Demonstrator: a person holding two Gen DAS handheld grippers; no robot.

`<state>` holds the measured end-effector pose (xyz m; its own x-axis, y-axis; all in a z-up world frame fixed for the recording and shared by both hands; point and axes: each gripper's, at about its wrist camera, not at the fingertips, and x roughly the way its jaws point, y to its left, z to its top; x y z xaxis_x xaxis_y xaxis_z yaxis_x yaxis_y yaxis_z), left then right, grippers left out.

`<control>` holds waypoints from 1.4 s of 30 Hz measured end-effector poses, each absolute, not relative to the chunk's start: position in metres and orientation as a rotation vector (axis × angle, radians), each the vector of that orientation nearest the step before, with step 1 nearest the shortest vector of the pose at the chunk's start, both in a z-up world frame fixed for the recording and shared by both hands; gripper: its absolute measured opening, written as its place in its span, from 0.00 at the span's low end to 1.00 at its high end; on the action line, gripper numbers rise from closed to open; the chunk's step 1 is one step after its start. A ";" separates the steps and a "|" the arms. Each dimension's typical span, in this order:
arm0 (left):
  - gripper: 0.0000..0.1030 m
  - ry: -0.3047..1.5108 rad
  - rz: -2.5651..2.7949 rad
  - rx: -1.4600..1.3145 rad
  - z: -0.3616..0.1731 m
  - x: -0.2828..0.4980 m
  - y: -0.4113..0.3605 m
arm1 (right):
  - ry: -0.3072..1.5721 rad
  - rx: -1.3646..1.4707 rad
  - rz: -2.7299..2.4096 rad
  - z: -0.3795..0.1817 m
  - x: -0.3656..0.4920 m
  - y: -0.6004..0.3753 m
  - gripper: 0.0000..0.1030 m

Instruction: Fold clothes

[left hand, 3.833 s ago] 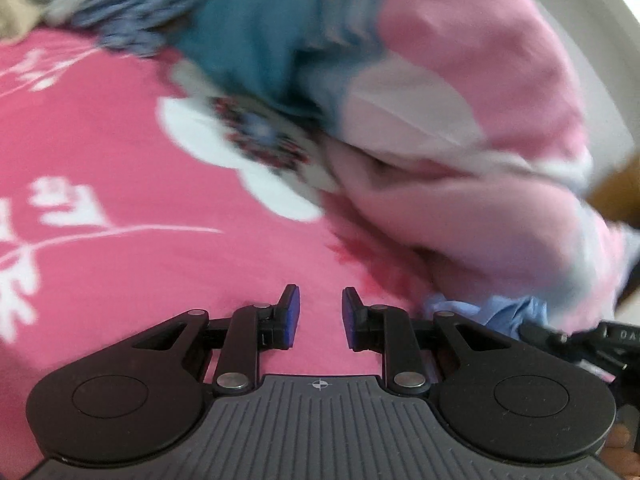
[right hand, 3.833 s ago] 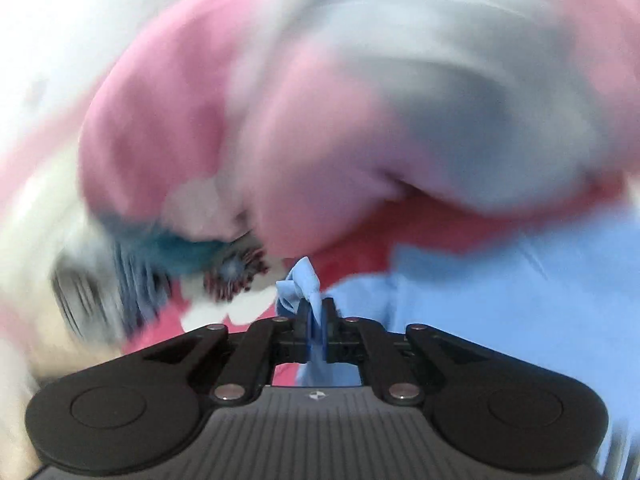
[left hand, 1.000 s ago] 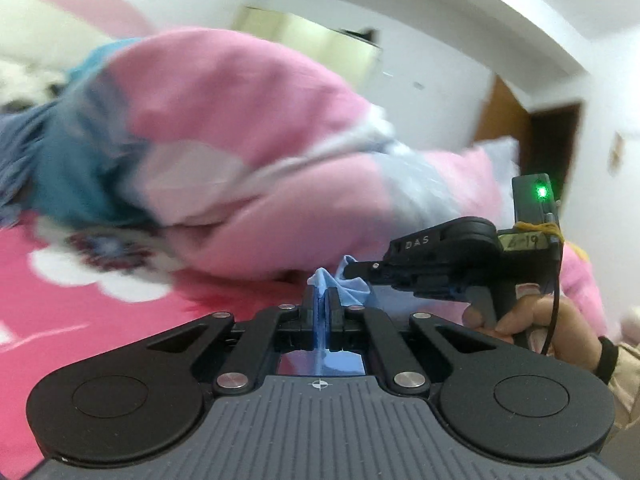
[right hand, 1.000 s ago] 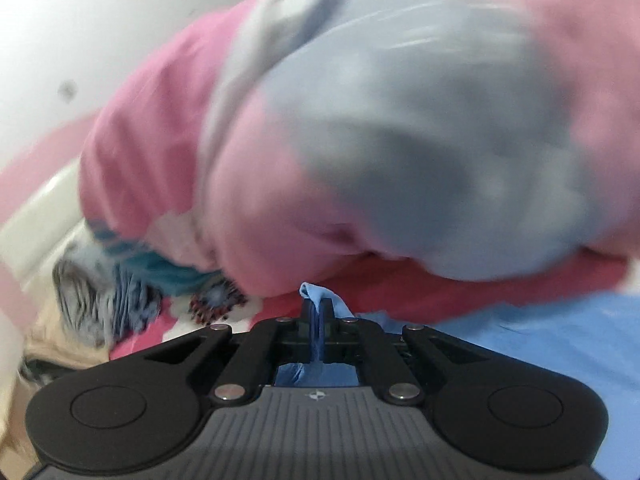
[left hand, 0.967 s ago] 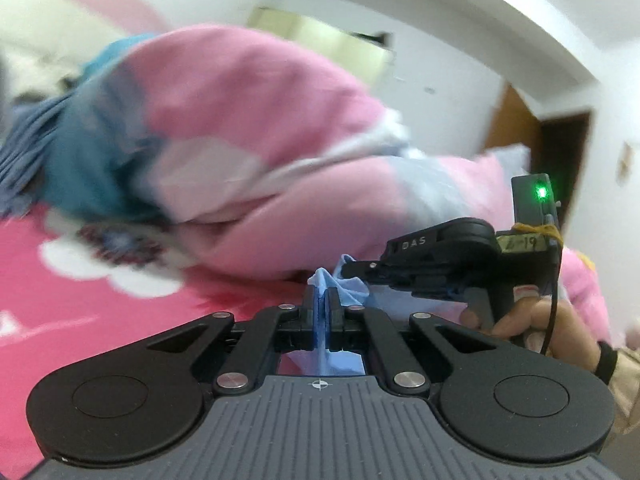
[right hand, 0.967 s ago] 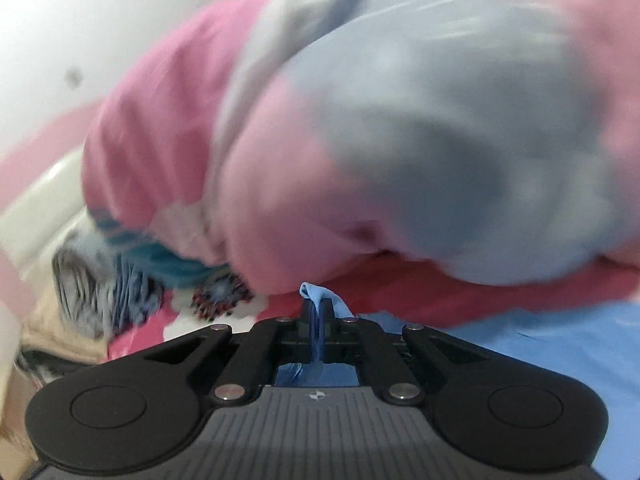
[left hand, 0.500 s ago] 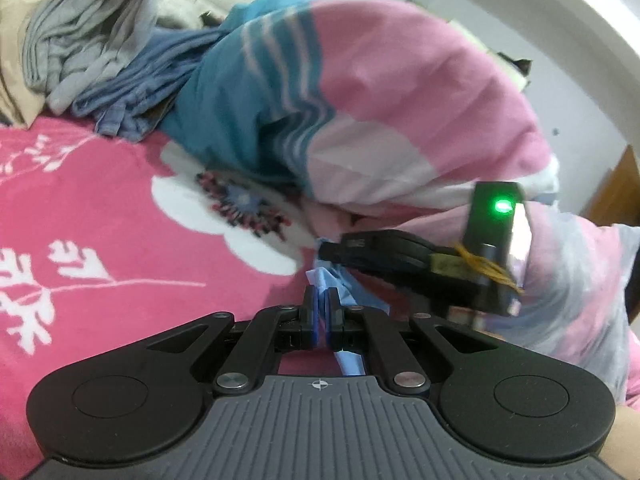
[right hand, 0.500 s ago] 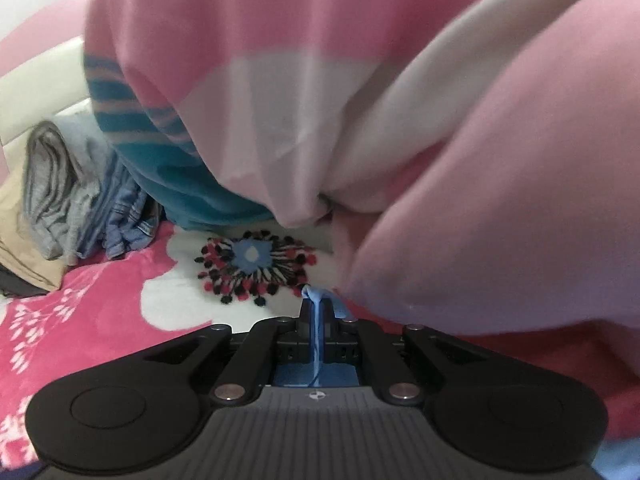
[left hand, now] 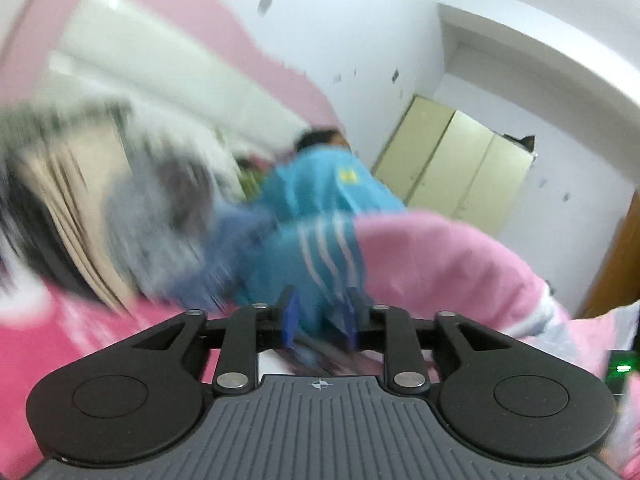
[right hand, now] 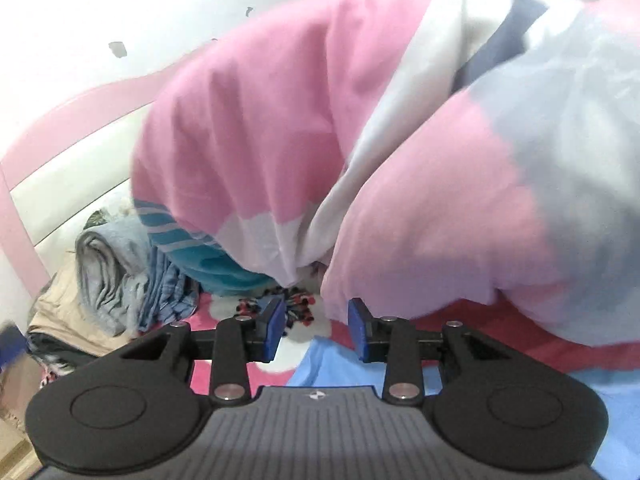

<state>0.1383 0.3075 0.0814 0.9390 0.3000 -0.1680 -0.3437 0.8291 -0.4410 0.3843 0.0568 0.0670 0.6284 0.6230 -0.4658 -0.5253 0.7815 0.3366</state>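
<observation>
Both jaws have just been opening, nothing between them. Right hand-held gripper (right hand: 316, 330) part-open above light blue garment (right hand: 340, 364), lying on bed beside pink quilt (right hand: 260, 128). Left hand-held gripper (left hand: 320, 316) part-open, empty.

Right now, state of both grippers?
Left gripper: open, jaws just opened, holding nothing.
Right gripper: open, jaws just opened; light blue garment lies below, released.

I find no legible text, brand or number in either wrist view. My left gripper (left hand: 322, 314) and right gripper (right hand: 316, 330) bear only a small crosshair emblem on the grey housing. A yellow patch on the teal garment (left hand: 320, 196) is too blurred to read.
</observation>
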 end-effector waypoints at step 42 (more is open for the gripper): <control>0.04 0.632 0.059 -0.606 -0.070 0.281 0.287 | 0.677 -0.198 0.780 0.005 0.328 0.089 0.20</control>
